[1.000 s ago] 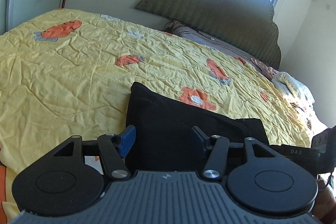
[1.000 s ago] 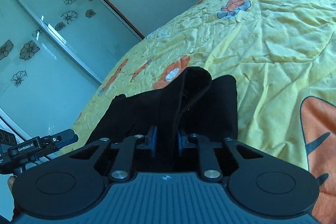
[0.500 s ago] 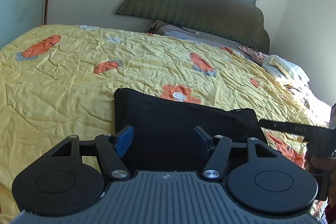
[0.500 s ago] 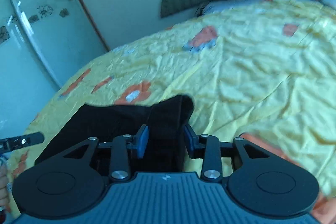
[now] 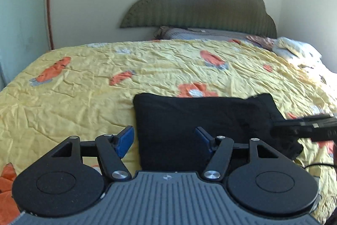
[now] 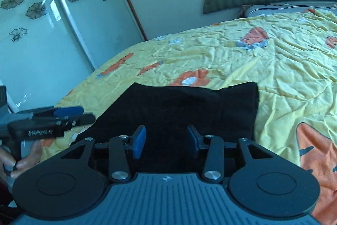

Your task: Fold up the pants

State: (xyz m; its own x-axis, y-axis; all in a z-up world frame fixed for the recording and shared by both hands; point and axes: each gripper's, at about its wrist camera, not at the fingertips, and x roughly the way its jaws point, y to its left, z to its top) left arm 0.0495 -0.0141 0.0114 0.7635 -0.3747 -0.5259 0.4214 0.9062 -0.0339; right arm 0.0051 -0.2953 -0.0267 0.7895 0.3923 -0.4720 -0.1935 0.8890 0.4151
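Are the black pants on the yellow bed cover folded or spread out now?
Folded. The black cloth pants lie as one compact rectangle on the yellow flowered bed cover, no separate legs showing. How many layers, cannot tell.

Open yellow quilt (image 5: pixel 88 102) around folded pants (image 5: pixel 189 119), pillows (image 5: pixel 294 47) far

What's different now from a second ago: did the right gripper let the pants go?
Yes. The right gripper, which pinched a raised fold of the black pants, has just been opening and no longer presses them; the fold now lies flat on the yellow bedspread. The left gripper stays open.
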